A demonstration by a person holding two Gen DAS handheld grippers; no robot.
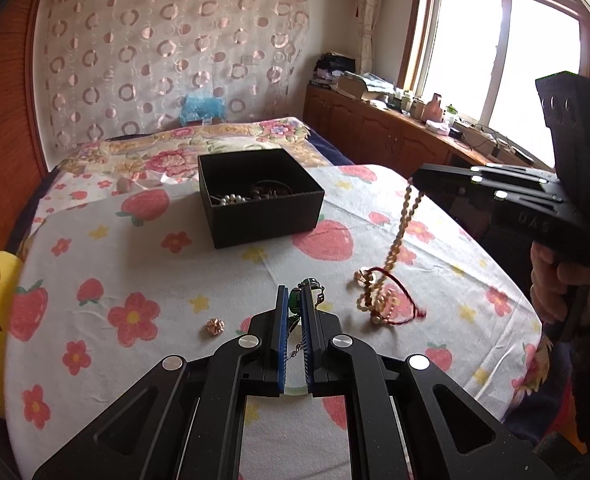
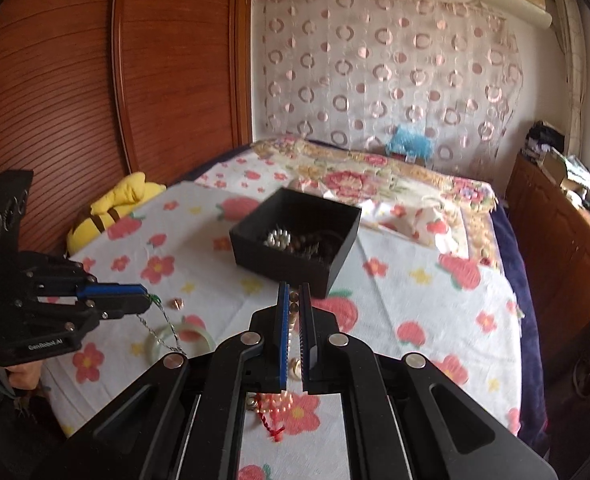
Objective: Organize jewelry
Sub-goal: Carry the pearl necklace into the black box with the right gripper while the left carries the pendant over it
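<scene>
A black open box (image 1: 255, 196) (image 2: 295, 236) holding pearls and dark beads sits on the flowered cloth. My left gripper (image 1: 294, 294) (image 2: 145, 300) is shut on a green-stone pendant (image 1: 295, 300) with a silver chain (image 2: 163, 328) hanging from it. My right gripper (image 2: 293, 292) (image 1: 417, 182) is shut on a gold bead necklace (image 1: 399, 236); its lower end lies coiled on the cloth with a red cord bracelet (image 1: 395, 300) (image 2: 273, 424).
A small rose-gold earring (image 1: 215, 326) (image 2: 177, 303) lies on the cloth left of my left gripper. A pale jade bangle (image 2: 179, 340) lies under the hanging chain. A yellow plush toy (image 2: 115, 204) is at the bed's left edge; a wooden cabinet (image 2: 567, 240) stands right.
</scene>
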